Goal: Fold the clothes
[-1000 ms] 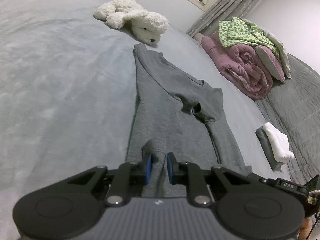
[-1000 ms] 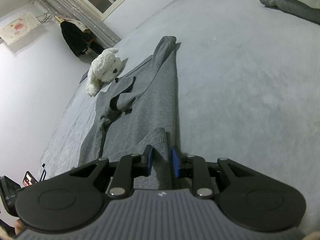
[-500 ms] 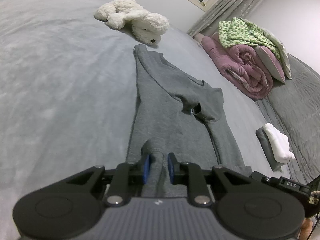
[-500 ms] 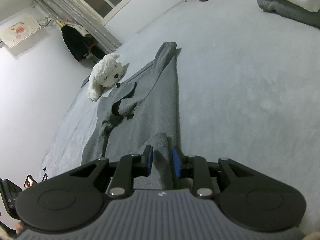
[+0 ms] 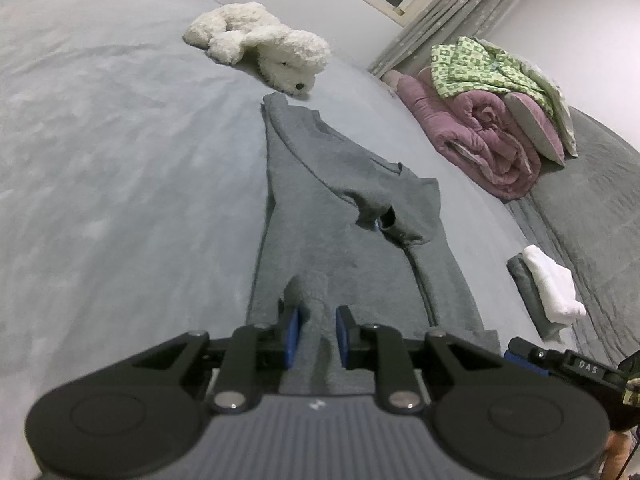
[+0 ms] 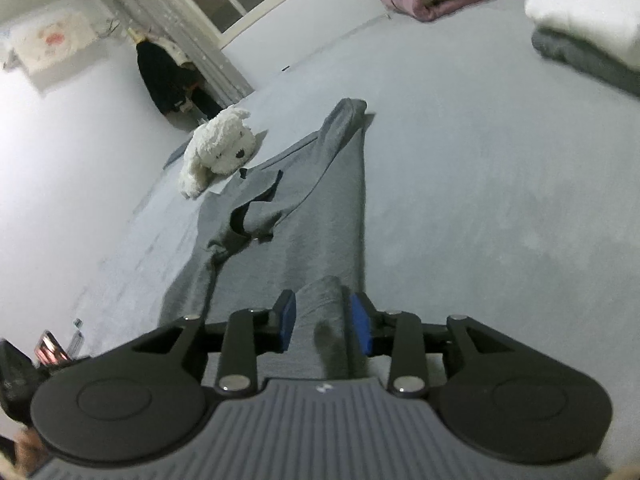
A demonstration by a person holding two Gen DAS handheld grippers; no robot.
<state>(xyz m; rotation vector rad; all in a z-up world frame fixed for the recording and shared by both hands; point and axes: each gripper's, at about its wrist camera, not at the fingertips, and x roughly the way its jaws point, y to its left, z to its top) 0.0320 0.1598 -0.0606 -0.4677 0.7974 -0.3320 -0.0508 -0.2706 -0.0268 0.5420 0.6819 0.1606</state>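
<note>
A grey sweatshirt [image 5: 320,216] lies stretched lengthwise on a bed covered in a grey plush bedspread [image 5: 100,160], already narrowed by folding: one sleeve is laid diagonally across the body, and its ribbed cuff [image 5: 396,226] ends near the middle with a dark opening showing. The fabric is a plain heather grey knit with a smooth face, and the long side edges run nearly straight toward the far end.

The left gripper [image 5: 316,332] has its jaws clenched on a raised ridge of the sweatshirt's near edge, the cloth pinched up between the 2 blue pads [image 5: 292,334]. The right gripper [image 6: 322,322] grips the same near edge from its side, jaws grasping a similar bunched fold of grey cloth that rises between its blue pads [image 6: 360,326].

At the far end of the garment, just beside its tip, lies a white plush dog [image 5: 264,46]. To the right sits a rolled mauve quilt [image 5: 480,144] with a green patterned blanket [image 5: 488,64] on top. Nearer, well apart from the sweatshirt, a small stack of folded clothes [image 5: 544,292] rests on the bedspread, a white piece over a grey one. Curtains [image 5: 452,4] hang by the window behind.
</note>
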